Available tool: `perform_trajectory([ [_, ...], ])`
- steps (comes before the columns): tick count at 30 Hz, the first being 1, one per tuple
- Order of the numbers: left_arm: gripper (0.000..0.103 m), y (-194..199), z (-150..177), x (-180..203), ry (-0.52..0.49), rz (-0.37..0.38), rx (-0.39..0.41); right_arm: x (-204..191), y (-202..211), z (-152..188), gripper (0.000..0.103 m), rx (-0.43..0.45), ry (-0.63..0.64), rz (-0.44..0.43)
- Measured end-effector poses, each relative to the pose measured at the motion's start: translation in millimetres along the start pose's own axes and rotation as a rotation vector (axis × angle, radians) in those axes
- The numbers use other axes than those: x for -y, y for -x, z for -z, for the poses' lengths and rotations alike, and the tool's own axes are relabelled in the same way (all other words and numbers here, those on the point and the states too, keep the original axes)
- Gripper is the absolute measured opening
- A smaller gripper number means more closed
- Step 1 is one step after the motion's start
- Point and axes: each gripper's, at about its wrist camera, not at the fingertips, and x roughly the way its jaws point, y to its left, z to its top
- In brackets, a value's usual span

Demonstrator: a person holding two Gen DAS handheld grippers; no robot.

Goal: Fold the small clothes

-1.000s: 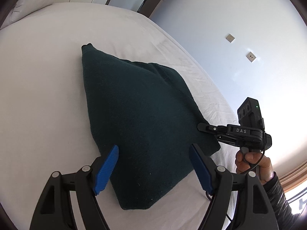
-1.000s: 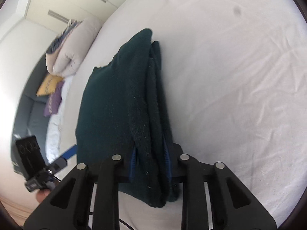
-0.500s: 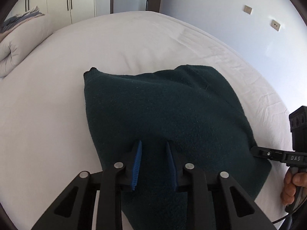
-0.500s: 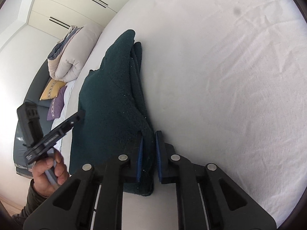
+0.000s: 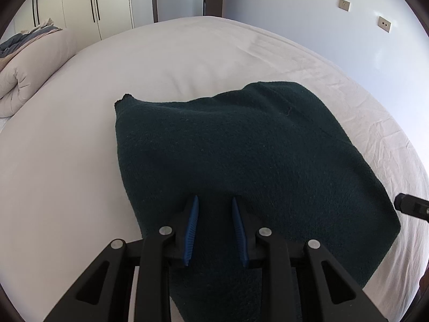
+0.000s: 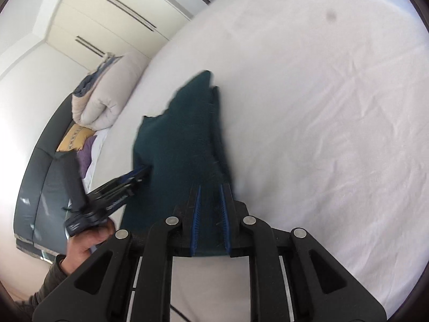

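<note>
The dark green knitted garment (image 5: pixel 241 161) lies near the middle of the white-sheeted bed (image 5: pixel 67 174), already folded into a thick, roughly four-sided bundle; the right wrist view shows several layers stacked along its right-hand side (image 6: pixel 217 123). By this look most of the folding is done, and what remains is probably one more fold or a final squaring-up. The left gripper (image 5: pixel 214 225) has its blue pads (image 5: pixel 191 230) narrowed on the bundle's near edge, cloth filling the gap, so it appears to pinch it. The right gripper (image 6: pixel 210 220) likewise clamps a strip of the garment at the near right corner. A rolled beige duvet (image 5: pixel 24 77) sits at the bed's far left edge, well apart.
</note>
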Motion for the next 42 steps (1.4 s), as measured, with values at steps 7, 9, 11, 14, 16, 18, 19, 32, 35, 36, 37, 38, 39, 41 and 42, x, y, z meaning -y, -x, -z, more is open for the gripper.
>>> perform_trajectory([
  [7, 0.028, 1.8, 4.7, 1.1, 0.001, -0.003, 0.012, -13.1, -35.4, 29.2, 0.012, -0.109, 0.082, 0.039],
  [9, 0.028, 2.1, 6.1, 2.1, -0.001, -0.007, 0.020, -4.4, -34.9, 31.0, 0.006, -0.081, 0.072, 0.007],
  [11, 0.028, 2.9, 9.6, 2.5, -0.002, -0.005, 0.039, 5.3, -34.0, 33.3, 0.004, -0.068, 0.054, -0.032],
  [14, 0.027, 10.2, 13.4, -5.2, 0.031, 0.038, 0.067, 14.7, -34.8, 35.0, 0.000, -0.054, 0.032, -0.066],
  [16, 0.027, 25.0, 19.4, -7.5, 0.049, 0.048, 0.076, 21.6, -37.1, 31.9, 0.000, -0.051, 0.000, -0.092],
  [18, 0.027, 45.3, 32.7, -0.1, 0.032, 0.016, 0.101, 27.5, -38.7, 29.4, 0.000, -0.050, -0.024, -0.115],
  [19, 0.027, 52.6, 39.0, 3.8, 0.020, 0.004, 0.111, 25.9, -37.9, 30.2, 0.000, -0.047, -0.028, -0.113],
  [32, 0.029, 36.9, 76.7, 13.0, 0.013, 0.027, 0.037, 26.7, -22.8, 46.6, 0.002, -0.021, -0.049, -0.102],
  [35, 0.029, 48.0, 74.5, 10.8, 0.014, 0.056, 0.033, 26.3, -18.9, 43.0, 0.003, -0.030, -0.050, -0.093],
  [36, 0.031, 55.9, 73.3, 5.9, 0.046, 0.087, 0.036, 23.6, -16.8, 42.7, 0.004, -0.037, -0.056, -0.088],
  [37, 0.034, 62.1, 72.4, 1.4, 0.075, 0.116, 0.044, 20.3, -12.2, 42.7, 0.006, -0.043, -0.060, -0.089],
  [38, 0.043, 69.2, 70.9, -4.8, 0.100, 0.141, 0.060, 18.0, -7.8, 41.7, 0.007, -0.046, -0.061, -0.095],
  [39, 0.056, 77.2, 68.9, -12.3, 0.123, 0.144, 0.092, 15.9, -2.9, 40.7, 0.010, -0.046, -0.061, -0.100],
  [41, 0.074, 90.0, 64.6, -29.3, 0.176, 0.128, 0.151, 4.8, 9.6, 35.4, 0.019, -0.026, -0.033, -0.103],
  [42, 0.079, 93.1, 61.1, -40.2, 0.215, 0.136, 0.169, 0.7, 17.2, 32.3, 0.029, -0.009, -0.013, -0.103],
])
